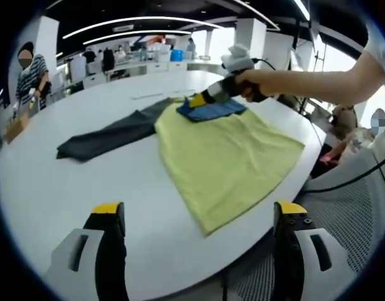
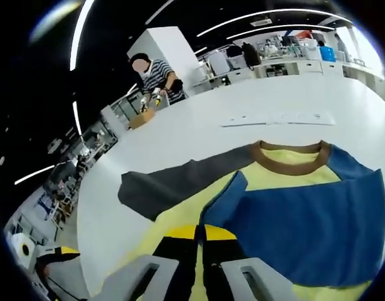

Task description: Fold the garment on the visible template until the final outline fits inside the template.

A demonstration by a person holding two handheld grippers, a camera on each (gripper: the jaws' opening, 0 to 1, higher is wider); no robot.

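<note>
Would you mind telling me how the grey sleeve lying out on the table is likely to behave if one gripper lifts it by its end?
The grey sleeve lies flat and limp on the white table, so it would probably droop from the pinch. It looks thin, likely light. It joins the yellow shirt, so pulling it may drag that body along.

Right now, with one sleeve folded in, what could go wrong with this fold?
The right tongs look shut at the blue sleeve edge; letting go early could let it flop back. The grey sleeve lies stretched out on the table, well outside any folded outline. The shirt's lower corner sits near the table edge and might slide off if tugged.
</note>
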